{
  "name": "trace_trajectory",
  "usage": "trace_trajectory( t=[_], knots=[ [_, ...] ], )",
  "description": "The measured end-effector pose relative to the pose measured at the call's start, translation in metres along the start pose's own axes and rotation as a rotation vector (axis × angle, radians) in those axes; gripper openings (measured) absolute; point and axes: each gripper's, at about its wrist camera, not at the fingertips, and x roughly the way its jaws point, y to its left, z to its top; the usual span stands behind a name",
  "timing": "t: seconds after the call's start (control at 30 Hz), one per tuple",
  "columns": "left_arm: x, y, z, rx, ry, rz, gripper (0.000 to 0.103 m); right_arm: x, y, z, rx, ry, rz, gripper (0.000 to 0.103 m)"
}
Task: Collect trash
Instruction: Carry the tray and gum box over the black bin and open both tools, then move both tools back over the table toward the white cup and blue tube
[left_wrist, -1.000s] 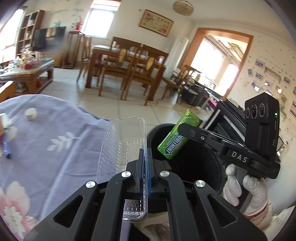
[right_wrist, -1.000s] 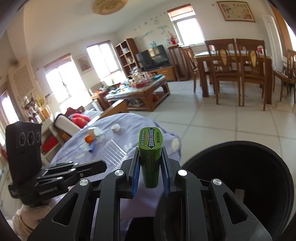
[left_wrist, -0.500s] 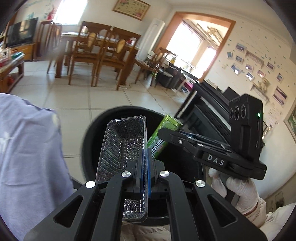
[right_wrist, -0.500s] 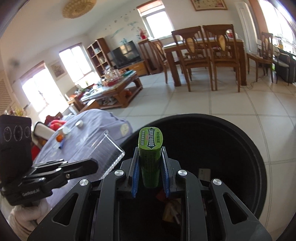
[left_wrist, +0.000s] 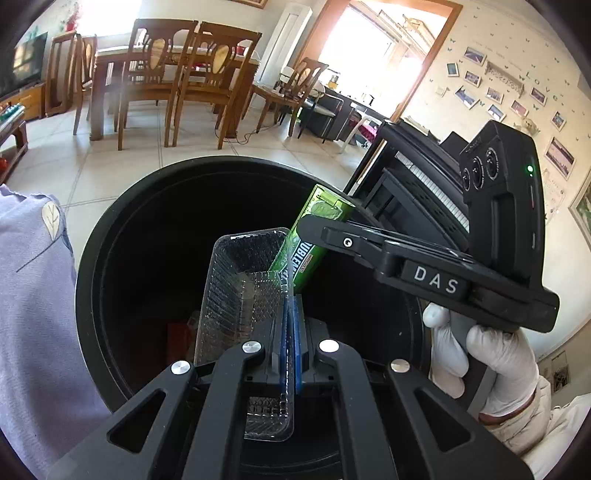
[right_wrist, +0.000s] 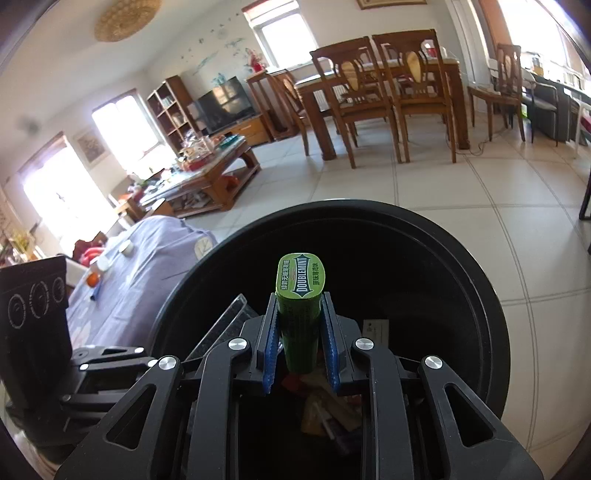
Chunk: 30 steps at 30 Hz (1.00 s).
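A round black trash bin fills the lower half of both wrist views. My left gripper is shut on the side wall of a clear ribbed plastic tray, which hangs over the bin's mouth. My right gripper is shut on a green Doublemint gum container above the bin. In the left wrist view that container and the right gripper stand just right of the tray. Paper scraps and wrappers lie at the bin's bottom.
A table under a lavender floral cloth stands left of the bin, with small items on it. A white-gloved hand holds the right gripper. A piano, dining chairs and tiled floor lie beyond.
Both grippers moved from beside the clothed table to over the bin and dipped toward its mouth. The tray and the gum container stayed gripped throughout.
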Motion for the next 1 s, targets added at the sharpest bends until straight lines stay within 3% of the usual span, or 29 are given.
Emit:
trace_trajectory(
  t=[0.17, 0.23, 0.3, 0.4, 0.43, 0.47, 0.53, 0.7, 0.77, 0.93, 1.0],
  knots=[
    [-0.003, -0.004, 0.002, 0.005, -0.007, 0.013, 0.007, 0.001, 0.003, 0.002, 0.015, 0.000, -0.009, 0.022],
    [-0.005, -0.004, 0.002, 0.005, -0.008, 0.010, 0.007, 0.000, 0.007, 0.002, 0.016, -0.006, -0.012, 0.030],
    [-0.009, -0.004, 0.001, 0.005, -0.013, 0.006, 0.007, -0.002, 0.009, 0.004, 0.023, -0.017, -0.017, 0.047],
    [-0.016, -0.005, -0.002, 0.004, -0.026, 0.007, 0.014, -0.005, 0.015, 0.005, 0.017, -0.026, -0.022, 0.054],
    [-0.019, -0.004, -0.003, 0.002, -0.032, 0.012, 0.032, -0.006, 0.016, 0.006, 0.014, -0.027, -0.022, 0.055],
    [-0.025, -0.003, -0.004, -0.002, -0.046, 0.021, 0.061, -0.007, 0.018, 0.006, 0.011, -0.030, -0.023, 0.056],
    [-0.036, -0.001, -0.005, -0.002, -0.090, 0.040, 0.084, -0.008, 0.025, 0.007, 0.004, -0.034, -0.023, 0.060],
    [-0.067, 0.010, -0.010, -0.022, -0.147, 0.068, 0.088, -0.008, 0.049, 0.012, -0.027, -0.042, -0.004, 0.063],
    [-0.081, 0.019, -0.012, -0.043, -0.171, 0.087, 0.096, -0.006, 0.061, 0.015, -0.038, -0.049, 0.010, 0.071],
    [-0.109, 0.039, -0.017, -0.088, -0.191, 0.139, 0.098, 0.002, 0.102, 0.024, -0.082, -0.050, 0.055, 0.077],
    [-0.120, 0.047, -0.020, -0.102, -0.198, 0.169, 0.098, 0.006, 0.120, 0.026, -0.096, -0.052, 0.082, 0.086]
  ],
)
